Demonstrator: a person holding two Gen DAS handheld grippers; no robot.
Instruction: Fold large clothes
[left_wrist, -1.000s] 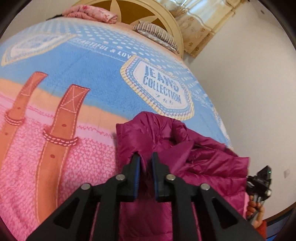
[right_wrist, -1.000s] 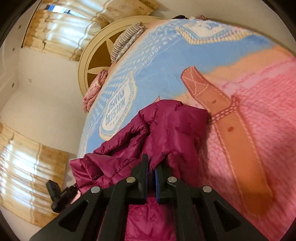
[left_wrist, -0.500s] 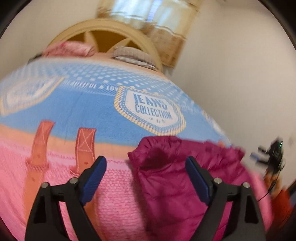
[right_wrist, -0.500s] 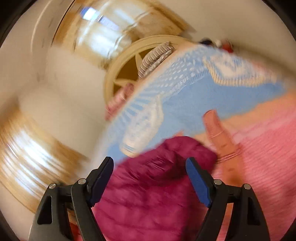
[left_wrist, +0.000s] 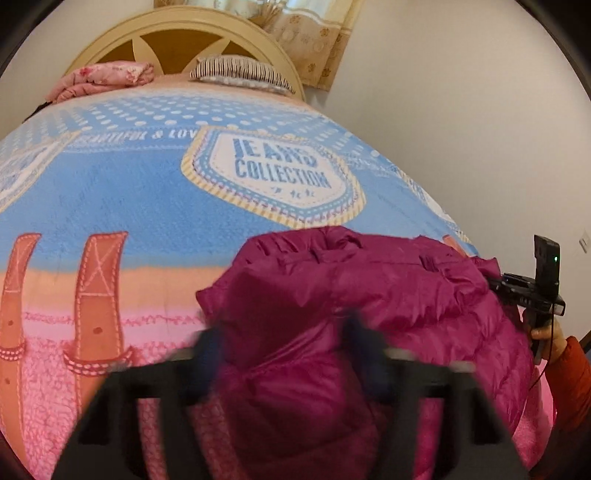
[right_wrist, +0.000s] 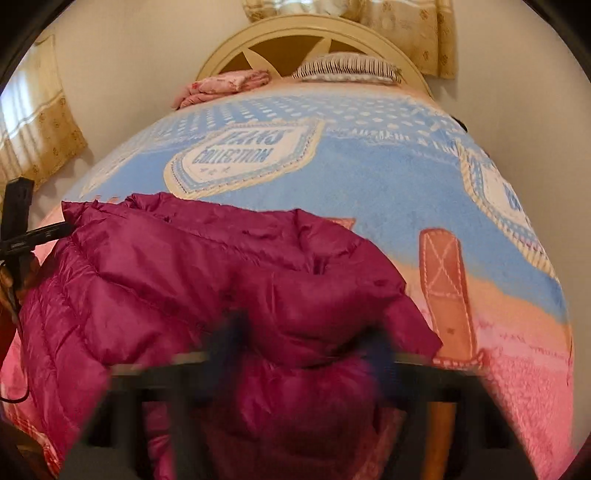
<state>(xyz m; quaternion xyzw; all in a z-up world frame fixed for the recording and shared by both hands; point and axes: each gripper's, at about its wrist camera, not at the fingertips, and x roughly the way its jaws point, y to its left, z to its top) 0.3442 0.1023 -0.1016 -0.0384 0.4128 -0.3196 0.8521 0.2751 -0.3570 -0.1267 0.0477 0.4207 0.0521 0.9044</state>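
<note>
Blurred black fingers of the left gripper (left_wrist: 286, 354) are seen lowest in the left wrist view, with the jaws closing and magenta fabric of the puffer jacket (left_wrist: 351, 302) lying between the blue pads; whether the pads already press on the cloth cannot be told through the blur. In the right wrist view the right gripper (right_wrist: 306, 350) is smeared in the same way, its jaws likewise closing with jacket fabric between them, and a grip cannot be confirmed there either. The jacket is bunched in a rumpled heap on the near part of the blanket (left_wrist: 110, 192), over the pink band and reaching the orange stripe. At the right edge of the left wrist view the other gripper is held by a hand (left_wrist: 545, 332) in an orange sleeve (left_wrist: 570, 373), just beside the jacket's edge. Farther off, a "JEANS COLLECTION" badge (left_wrist: 273, 177) is printed on the blue area. At the far end a striped pillow (left_wrist: 240, 72) and a folded pink floral quilt (left_wrist: 103, 79) are laid against the cream headboard (left_wrist: 177, 33), with curtains (left_wrist: 314, 40) behind.
</note>
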